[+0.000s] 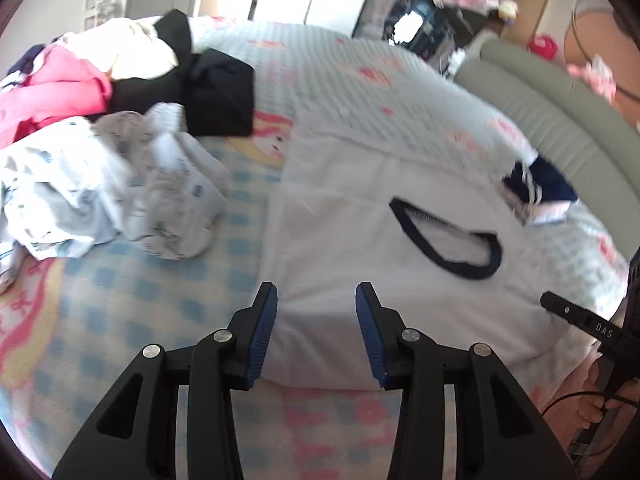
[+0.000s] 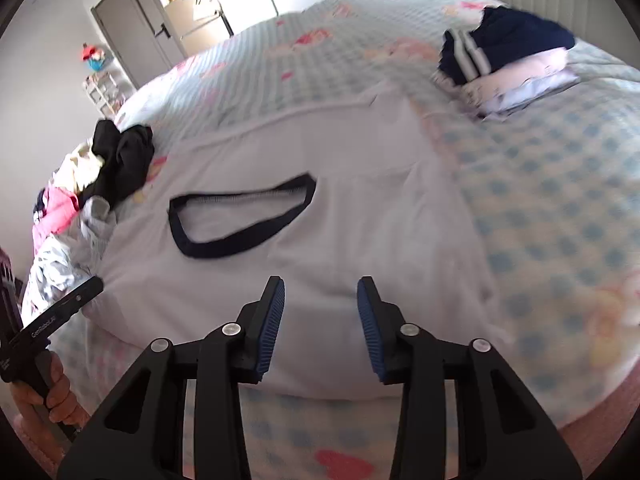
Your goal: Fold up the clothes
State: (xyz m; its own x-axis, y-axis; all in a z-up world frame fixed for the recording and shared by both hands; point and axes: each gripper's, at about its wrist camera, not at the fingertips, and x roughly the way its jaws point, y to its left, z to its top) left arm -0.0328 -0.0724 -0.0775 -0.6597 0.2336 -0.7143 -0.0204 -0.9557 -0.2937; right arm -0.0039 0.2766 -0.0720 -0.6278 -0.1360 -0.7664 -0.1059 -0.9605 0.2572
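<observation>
White shirt (image 1: 380, 216) with dark collar flat on bed (image 1: 160, 280), near edge. Left gripper (image 1: 316, 304) and right gripper (image 2: 320, 300) above its near hem, jaws spread, empty. Unfolded pile (image 1: 92, 128) left; folded stack (image 2: 508, 56) far right.

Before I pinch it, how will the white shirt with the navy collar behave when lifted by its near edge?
The white shirt lies flat and creased on the checked bedspread, so it is probably thin, light and floppy. Lifted at one point, it would likely droop and bunch. A two-gripper lift probably keeps it flatter.

White shirt (image 2: 360, 216) spread flat on bed; navy-trimmed neckline (image 2: 240, 216) facing up; sleeves tucked.
</observation>
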